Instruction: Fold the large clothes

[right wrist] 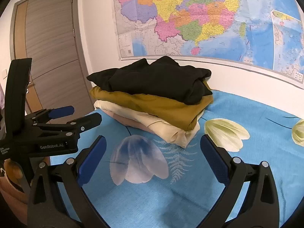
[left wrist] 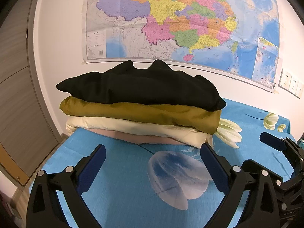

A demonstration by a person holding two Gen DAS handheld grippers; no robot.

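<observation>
Folded clothes stack (left wrist: 140, 110) sits at the far end of the blue floral-print bed sheet (left wrist: 123, 190), close to the white wall, under the bottom edge of the big multicoloured wall map (left wrist: 180, 19). Four layers, all folded flat, top to bottom: black fabric garment (left wrist: 140, 87), mustard-olive garment (left wrist: 140, 114), cream garment (left wrist: 133, 126), pale pink garment (left wrist: 148, 139) touching the sheet. Black one is lumpy, two peaks along its back edge; it overhangs the mustard layer at the front. In the right wrist view the stack (right wrist: 152, 102) shows its right-hand corner, layers stepped outward toward the bottom.

Grey wood-grain door (right wrist: 51, 43) stands left of the stack, past the bed edge. White wall sockets (left wrist: 290, 83) sit right of the map's lower corner.

Left gripper (left wrist: 153, 163): black frame, blue pads, jaws spread wide, nothing between them, hovering over bare sheet just short of the stack. Same gripper shows side-on in the right wrist view (right wrist: 86, 115), fingers apart, tips near the stack's left side.

Right gripper (right wrist: 153, 152): jaws spread wide, holding nothing, above the printed translucent flower and fern pattern, stack ahead. Its fingertip (left wrist: 271, 140) pokes into the left view's right edge.

Both grippers sit side by side, clear of the clothes.
</observation>
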